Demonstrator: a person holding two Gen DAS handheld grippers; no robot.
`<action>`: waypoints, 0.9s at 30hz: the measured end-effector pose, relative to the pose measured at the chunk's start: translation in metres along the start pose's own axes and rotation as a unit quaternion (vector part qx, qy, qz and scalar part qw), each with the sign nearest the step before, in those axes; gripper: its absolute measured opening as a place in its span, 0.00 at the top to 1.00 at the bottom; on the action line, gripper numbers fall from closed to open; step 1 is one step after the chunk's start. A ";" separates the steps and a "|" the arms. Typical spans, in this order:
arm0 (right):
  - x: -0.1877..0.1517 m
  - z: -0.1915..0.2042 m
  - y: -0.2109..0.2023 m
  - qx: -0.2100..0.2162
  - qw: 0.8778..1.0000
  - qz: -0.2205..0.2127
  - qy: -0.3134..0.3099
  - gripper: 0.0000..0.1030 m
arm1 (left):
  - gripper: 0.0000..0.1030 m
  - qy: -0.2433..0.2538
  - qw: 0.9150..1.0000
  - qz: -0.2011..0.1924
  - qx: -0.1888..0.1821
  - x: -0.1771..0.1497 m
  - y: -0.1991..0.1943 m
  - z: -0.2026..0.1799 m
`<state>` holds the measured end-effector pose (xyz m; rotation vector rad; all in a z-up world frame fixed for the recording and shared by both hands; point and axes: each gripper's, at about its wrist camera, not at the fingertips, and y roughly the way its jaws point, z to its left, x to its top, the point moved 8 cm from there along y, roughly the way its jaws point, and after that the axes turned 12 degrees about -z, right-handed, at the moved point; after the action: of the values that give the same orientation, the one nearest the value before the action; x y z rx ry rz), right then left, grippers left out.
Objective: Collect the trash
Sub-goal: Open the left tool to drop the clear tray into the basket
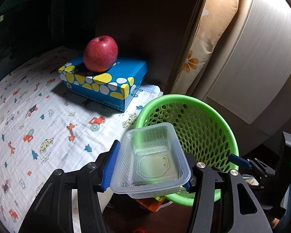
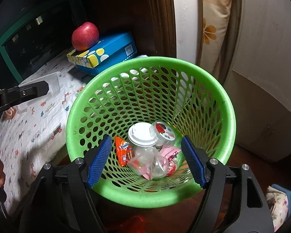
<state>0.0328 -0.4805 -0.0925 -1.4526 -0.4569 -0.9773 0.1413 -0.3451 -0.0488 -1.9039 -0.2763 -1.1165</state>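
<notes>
Left hand-held gripper [image 1: 148, 166]: its blue pads are clenched on the long sides of a clear plastic tray [image 1: 152, 160], which is carried empty and tilted at the near rim of the green basket [image 1: 207, 120], partly overlapping the basket's opening in the left wrist view. Right hand-held gripper [image 2: 146, 160]: released, jaws spread wide with nothing between the pads, poised over the basket's mouth. No earlier view is available for comparison.

Basket contents, seen from the right wrist view: an orange snack wrapper [image 2: 123, 151], a cup with a white lid [image 2: 141, 135], a small round tub with a red label [image 2: 162, 131], crumpled clear plastic [image 2: 151, 165] and a pink wrapper [image 2: 169, 152], all lying on the basket floor.

Surroundings: the basket stands just beside a bed covered by a white sheet [image 1: 38, 120] printed with small vehicles and animals. On the sheet rests a blue box [image 1: 104, 81] with yellow and white spots; a red apple [image 1: 100, 53] sits upright on its lid.
</notes>
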 end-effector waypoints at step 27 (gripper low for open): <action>-0.014 -0.018 -0.033 0.000 1.000 -0.017 0.026 0.23 | 0.18 0.018 1.000 0.015 -0.007 -0.006 0.033 -0.018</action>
<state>-0.0056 -0.4883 -0.0851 -1.4200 -0.4441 -1.0390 0.1464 -0.3773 -0.0690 -1.8924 -0.2191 -1.1336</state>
